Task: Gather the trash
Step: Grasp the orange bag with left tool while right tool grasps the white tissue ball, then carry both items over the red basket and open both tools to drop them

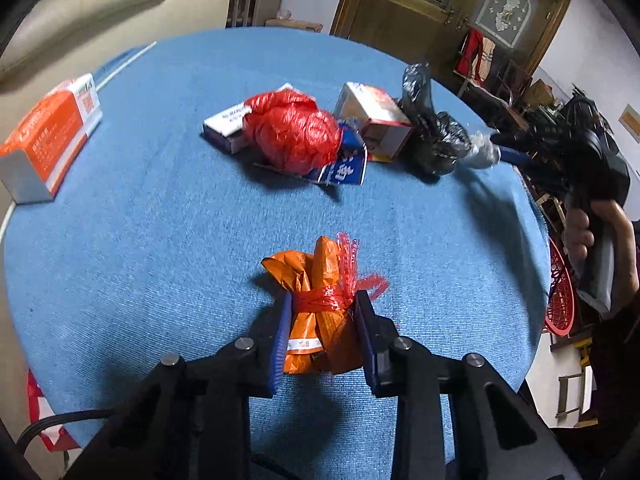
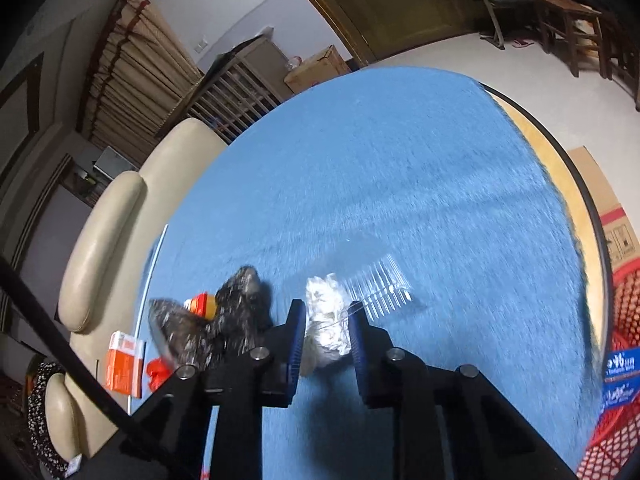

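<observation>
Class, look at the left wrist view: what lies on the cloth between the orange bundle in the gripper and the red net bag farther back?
Nothing: between the orange bundle and the red net bag lies bare blue cloth, in the left wrist view.

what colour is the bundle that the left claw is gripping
Orange, tied with red mesh netting: the bundle shows best in the left wrist view.

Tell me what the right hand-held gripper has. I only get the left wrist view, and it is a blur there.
Observer: The right hand-held gripper is shut on a crumpled clear plastic wad.
Operator: Report what lies past the wad.
Observer: A clear ribbed plastic piece lies just beyond it on the blue cloth.
Operator: Describe the table's right side.
Observer: The cloth stops short there, so bare wooden tabletop shows along the rim.
</observation>
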Motion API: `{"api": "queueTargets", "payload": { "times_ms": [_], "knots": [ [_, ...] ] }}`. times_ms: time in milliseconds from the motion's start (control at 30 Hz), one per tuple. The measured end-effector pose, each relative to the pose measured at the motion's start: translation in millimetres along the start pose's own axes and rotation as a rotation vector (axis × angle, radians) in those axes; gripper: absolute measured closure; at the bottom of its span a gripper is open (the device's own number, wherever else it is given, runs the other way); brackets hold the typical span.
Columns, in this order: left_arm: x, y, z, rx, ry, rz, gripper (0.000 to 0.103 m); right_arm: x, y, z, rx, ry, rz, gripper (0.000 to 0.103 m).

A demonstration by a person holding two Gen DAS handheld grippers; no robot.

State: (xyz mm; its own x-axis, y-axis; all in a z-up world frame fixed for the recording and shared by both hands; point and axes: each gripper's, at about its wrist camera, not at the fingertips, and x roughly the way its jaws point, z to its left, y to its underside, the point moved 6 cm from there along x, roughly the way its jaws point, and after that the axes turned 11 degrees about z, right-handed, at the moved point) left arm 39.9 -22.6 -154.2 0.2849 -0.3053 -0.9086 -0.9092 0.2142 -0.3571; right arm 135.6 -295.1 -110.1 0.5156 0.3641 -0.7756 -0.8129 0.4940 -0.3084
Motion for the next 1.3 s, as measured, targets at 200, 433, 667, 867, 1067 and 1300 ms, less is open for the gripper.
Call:
{"api": "queueTargets", "payload": {
  "times_ms": [200,433,667,867,1067,1300],
  "knots": [
    [-12,0,2,0.008,-0.010,-0.030,0.071,-8,16,-14,0.086,-0.055,0.018,0.075],
    [-18,-4,8,0.006,-0.029,-0.050,0.071,-8,19,-18,0.129,-0.050,0.008,0.026],
    [-16,-8,-2,0.033,-0.012,-0.046,0.071,14,24,1,0.024,0.055,0.041,0.045],
    [-22,-13,-13,0.053,-0.004,-0.060,0.071,23,35,5,-0.036,0.092,0.049,0.075],
    [-30,-24,-39,0.125,-0.084,-0.092,0.070,-11,55,5,-0.050,0.027,0.024,0.075],
    [-42,-33,-67,0.190,-0.162,-0.134,0.071,-53,97,10,-0.109,-0.061,0.002,0.075]
  ]
}}
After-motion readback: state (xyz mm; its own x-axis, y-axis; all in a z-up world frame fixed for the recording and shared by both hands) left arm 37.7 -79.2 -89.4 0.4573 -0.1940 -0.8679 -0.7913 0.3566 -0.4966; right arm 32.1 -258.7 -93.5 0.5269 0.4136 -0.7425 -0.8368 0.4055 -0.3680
